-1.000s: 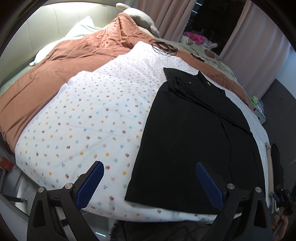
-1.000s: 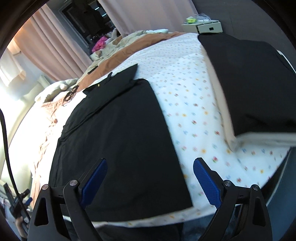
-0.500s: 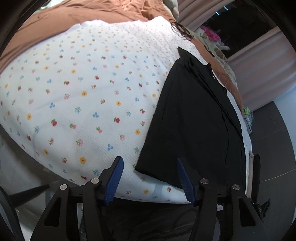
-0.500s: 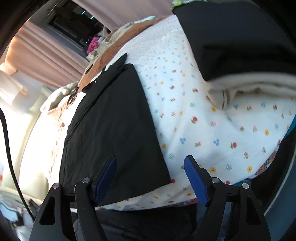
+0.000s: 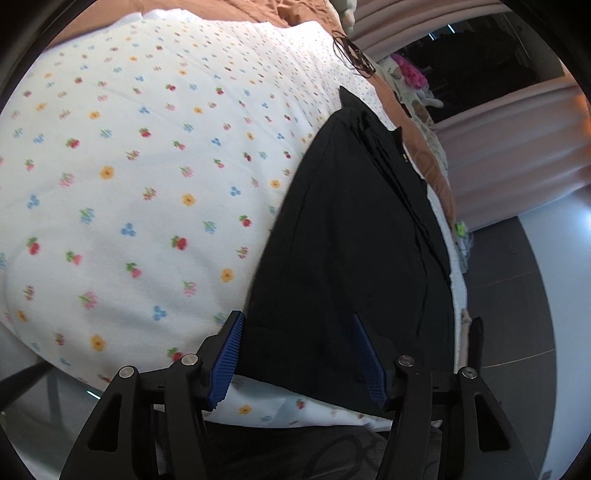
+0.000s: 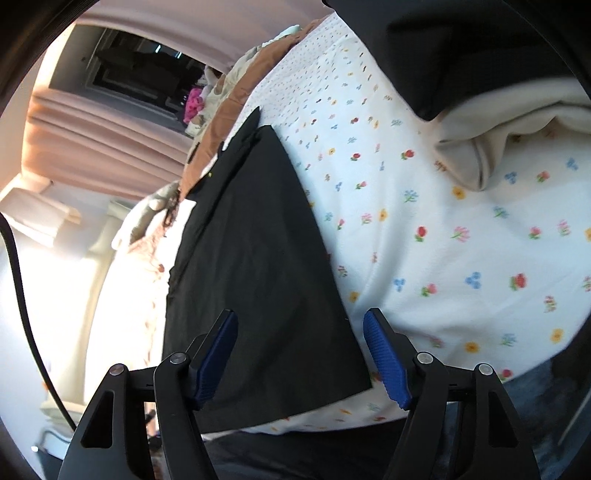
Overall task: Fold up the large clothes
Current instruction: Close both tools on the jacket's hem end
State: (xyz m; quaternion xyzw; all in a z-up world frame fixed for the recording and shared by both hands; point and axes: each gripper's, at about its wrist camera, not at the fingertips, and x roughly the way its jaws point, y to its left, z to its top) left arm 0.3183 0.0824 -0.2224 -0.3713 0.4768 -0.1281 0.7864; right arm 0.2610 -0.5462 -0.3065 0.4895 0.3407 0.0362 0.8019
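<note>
Left wrist view: left gripper sits low centre of frame, jaws part open, nothing held; near left corner of black garment lies between the blue pads, not pinched yet.
Right wrist view: right gripper low centre, jaws closing, only partly open; garment's near right corner is between them, no grip yet.
Garment: black, long, already folded narrow, flat on floral sheet, running from bottom centre to upper centre of both frames.
Step (my guess): taking both hem corners for the next fold.
Next move needs: pads to go lower & close on cloth only, w/o catching sheet; both sides together.
Surface: soft bed, brown blanket at top.
Room: pink curtains upper left in right view; folded clothes stack upper right.
</note>
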